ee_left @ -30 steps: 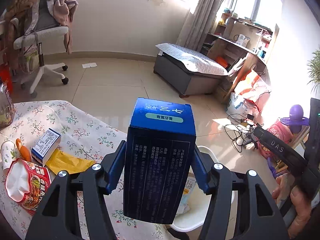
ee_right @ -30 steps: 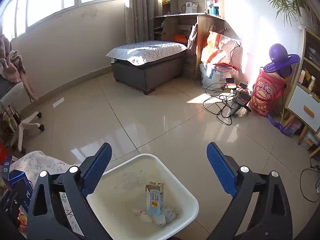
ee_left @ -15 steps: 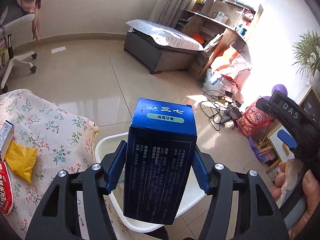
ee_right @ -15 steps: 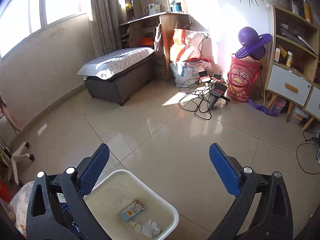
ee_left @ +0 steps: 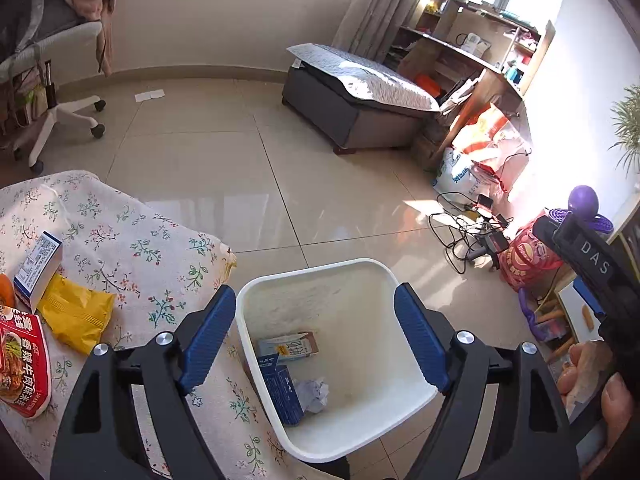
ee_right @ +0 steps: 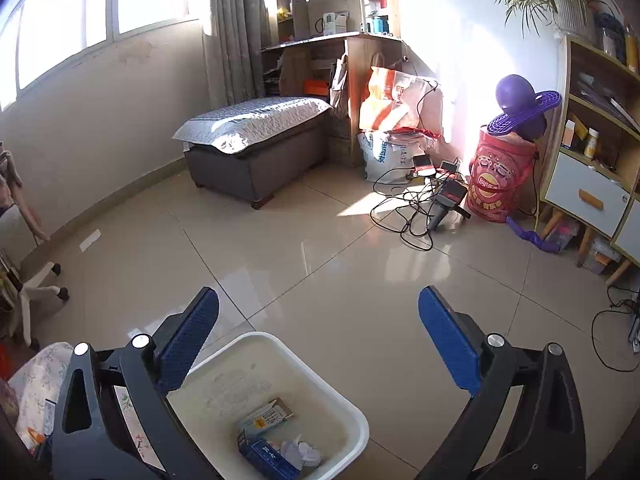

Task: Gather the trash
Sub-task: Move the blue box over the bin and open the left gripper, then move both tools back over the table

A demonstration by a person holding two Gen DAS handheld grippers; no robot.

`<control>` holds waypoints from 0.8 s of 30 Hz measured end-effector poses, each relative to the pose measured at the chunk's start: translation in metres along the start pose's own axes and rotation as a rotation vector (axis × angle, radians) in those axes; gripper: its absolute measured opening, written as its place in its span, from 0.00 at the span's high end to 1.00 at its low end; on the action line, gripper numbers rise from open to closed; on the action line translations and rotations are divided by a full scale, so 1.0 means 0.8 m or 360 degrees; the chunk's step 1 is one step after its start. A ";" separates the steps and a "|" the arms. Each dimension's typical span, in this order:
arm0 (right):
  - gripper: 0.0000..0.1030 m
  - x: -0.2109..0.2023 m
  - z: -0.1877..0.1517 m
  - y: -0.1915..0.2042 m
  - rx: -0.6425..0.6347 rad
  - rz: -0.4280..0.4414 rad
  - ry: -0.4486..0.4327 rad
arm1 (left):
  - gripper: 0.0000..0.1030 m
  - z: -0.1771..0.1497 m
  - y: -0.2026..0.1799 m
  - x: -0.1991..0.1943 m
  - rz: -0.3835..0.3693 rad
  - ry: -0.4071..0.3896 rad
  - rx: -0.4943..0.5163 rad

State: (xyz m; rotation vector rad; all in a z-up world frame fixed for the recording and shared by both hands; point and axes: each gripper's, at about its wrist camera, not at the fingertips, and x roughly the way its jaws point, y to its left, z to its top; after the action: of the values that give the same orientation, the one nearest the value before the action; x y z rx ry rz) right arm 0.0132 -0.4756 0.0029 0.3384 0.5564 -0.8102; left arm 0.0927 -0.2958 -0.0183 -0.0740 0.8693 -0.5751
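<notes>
blue box in bin (half hidden) | left jaws just opened, empty

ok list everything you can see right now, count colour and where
bin: 1, white, on the floor beside the table
blue box: 1, in the bin, leaning on its left wall
small carton: 1, pale with a brown end, lying in the bin
crumpled paper: 1, white, bin bottom
table: 1, floral cloth, left
yellow packet: 1, on the table
white and blue box: 1, on the table behind the packet
red noodle pack: 1, table's left edge
ottoman: 1, grey, by the curtain
office chair: 1, white, far left
red tub: 1, by the shelves
left hand-held gripper: 1, black with blue pads, jaws just opened, empty, over the bin
right hand-held gripper: 1, same colours, open, empty
hand: 1, lower right
</notes>
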 end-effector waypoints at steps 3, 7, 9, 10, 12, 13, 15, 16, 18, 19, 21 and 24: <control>0.07 -0.008 -0.005 0.025 -0.0081 0.0052 -0.0017 | 0.20 0.007 0.024 -0.019 0.0073 -0.0062 -0.0064; 0.07 -0.026 -0.014 0.061 -0.0179 0.0152 -0.0049 | 0.20 0.015 0.060 -0.048 0.0156 -0.0141 -0.0144; 0.07 -0.036 -0.021 0.082 -0.0231 0.0205 -0.0067 | 0.20 0.018 0.077 -0.063 0.0214 -0.0180 -0.0168; 0.07 -0.040 -0.024 0.093 -0.0262 0.0230 -0.0074 | 0.19 0.017 0.087 -0.072 0.0250 -0.0200 -0.0184; 0.07 -0.050 -0.033 0.117 -0.0328 0.0278 -0.0086 | 0.16 0.015 0.106 -0.087 0.0314 -0.0233 -0.0221; 0.07 -0.055 -0.037 0.128 -0.0357 0.0302 -0.0091 | 0.15 0.013 0.117 -0.095 0.0343 -0.0248 -0.0239; 0.07 -0.066 -0.047 0.151 -0.0411 0.0356 -0.0101 | 0.15 0.011 0.137 -0.108 0.0406 -0.0264 -0.0269; 0.07 -0.072 -0.052 0.162 -0.0434 0.0386 -0.0106 | 0.15 0.009 0.147 -0.114 0.0436 -0.0269 -0.0284; 0.07 -0.083 -0.063 0.184 -0.0482 0.0449 -0.0115 | 0.15 0.003 0.168 -0.126 0.0497 -0.0277 -0.0320; 0.07 -0.090 -0.068 0.195 -0.0511 0.0480 -0.0121 | 0.15 -0.001 0.179 -0.133 0.0532 -0.0281 -0.0342; 0.07 -0.103 -0.081 0.217 -0.0569 0.0536 -0.0140 | 0.15 -0.009 0.203 -0.146 0.0595 -0.0292 -0.0397; 0.07 -0.122 -0.098 0.248 -0.0656 0.0633 -0.0154 | 0.15 -0.024 0.243 -0.166 0.0699 -0.0292 -0.0491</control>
State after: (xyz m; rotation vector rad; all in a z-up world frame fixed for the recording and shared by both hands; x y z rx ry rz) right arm 0.0821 -0.2516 0.0118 0.0248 0.5286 -0.3140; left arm 0.0983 -0.0608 0.0062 -0.2069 0.7585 -0.0195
